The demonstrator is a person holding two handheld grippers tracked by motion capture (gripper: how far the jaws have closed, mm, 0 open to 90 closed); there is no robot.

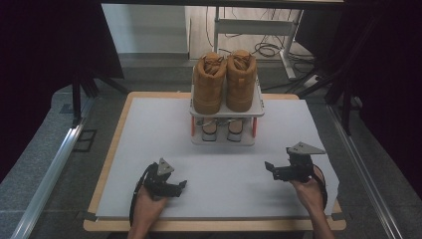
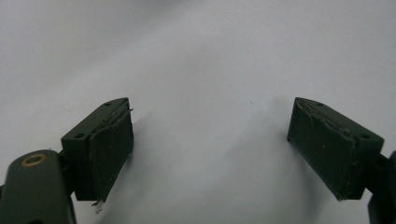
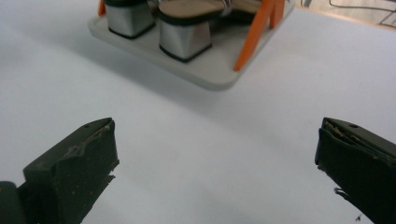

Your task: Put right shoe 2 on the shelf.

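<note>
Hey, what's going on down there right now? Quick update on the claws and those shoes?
Left gripper and right gripper both open, empty, low over the white sheet. Tan boots on the rack, sandals beneath, untouched. Nothing in between.

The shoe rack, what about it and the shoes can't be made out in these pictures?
- Lower-shelf sandals: high view, the top shelf hides most of each; right gripper view, the top edge cuts off all but the heels.
- Boots: high view, seen from behind; toes hidden.
- Rack's far legs: hidden behind the shoes.
</note>
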